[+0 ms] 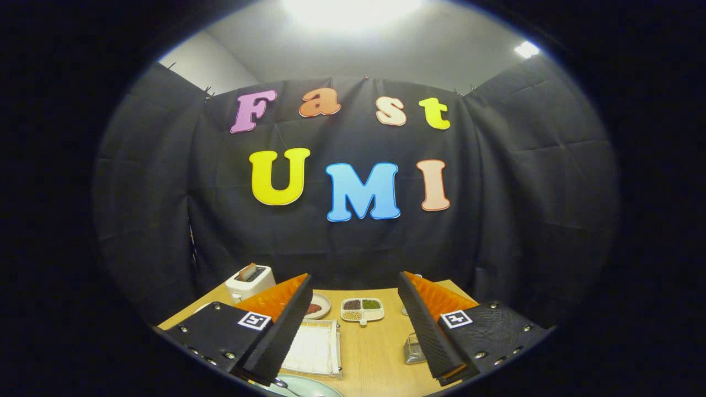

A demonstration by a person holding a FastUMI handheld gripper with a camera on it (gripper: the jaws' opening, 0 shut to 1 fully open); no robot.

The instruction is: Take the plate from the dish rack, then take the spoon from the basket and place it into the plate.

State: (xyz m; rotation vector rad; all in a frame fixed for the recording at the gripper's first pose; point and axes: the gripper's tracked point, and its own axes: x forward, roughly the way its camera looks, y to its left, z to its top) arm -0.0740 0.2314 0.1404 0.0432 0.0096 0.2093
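Note:
My gripper is open and raised above the wooden table, with nothing between its fingers. A pale green plate lies on the table just below the left finger, partly hidden by it. On the plate's near-left part rests a small grey metal piece that looks like a spoon end. A white ridged dish rack lies flat beyond the plate, between the fingers. A small wire basket stands beside the right finger; I cannot tell what is in it.
A white toaster with a slice in it stands at the table's far left. A small round dish and a divided white dish of beans sit at the far middle. Black cloth walls close the booth behind and beside the table.

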